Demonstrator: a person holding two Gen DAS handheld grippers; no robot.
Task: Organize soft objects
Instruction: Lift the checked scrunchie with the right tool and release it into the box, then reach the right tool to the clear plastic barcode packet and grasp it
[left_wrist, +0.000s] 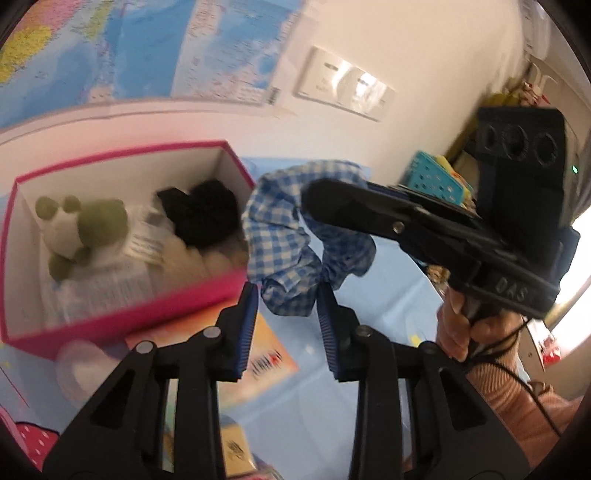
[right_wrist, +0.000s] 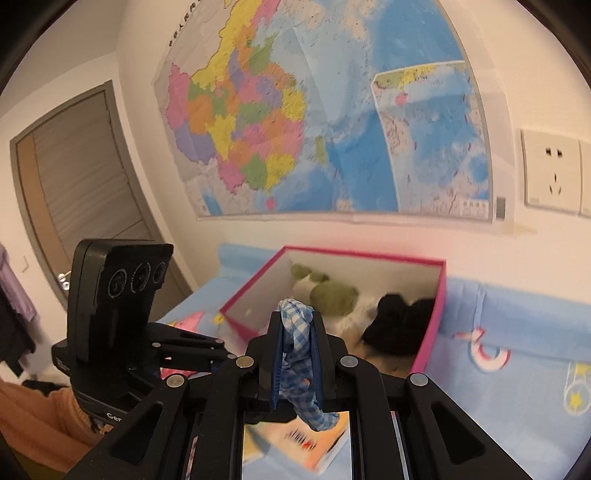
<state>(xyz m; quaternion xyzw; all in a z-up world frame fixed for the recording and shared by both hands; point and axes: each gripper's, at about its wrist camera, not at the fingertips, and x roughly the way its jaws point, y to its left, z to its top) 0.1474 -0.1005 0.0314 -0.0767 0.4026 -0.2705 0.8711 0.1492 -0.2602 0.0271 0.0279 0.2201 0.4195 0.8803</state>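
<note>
My right gripper is shut on a blue-and-white checked scrunchie and holds it in the air, right of the pink box. In the left wrist view the scrunchie hangs from the right gripper, just above and between my left gripper's open blue pads. My left gripper is open and empty. The pink box holds a green-and-white plush toy, a black fuzzy item and pale soft things.
The box stands on a light blue cloth against a wall with a large map. An orange book lies under the grippers. A white round object and a pink spotted item lie nearby. A teal basket stands behind.
</note>
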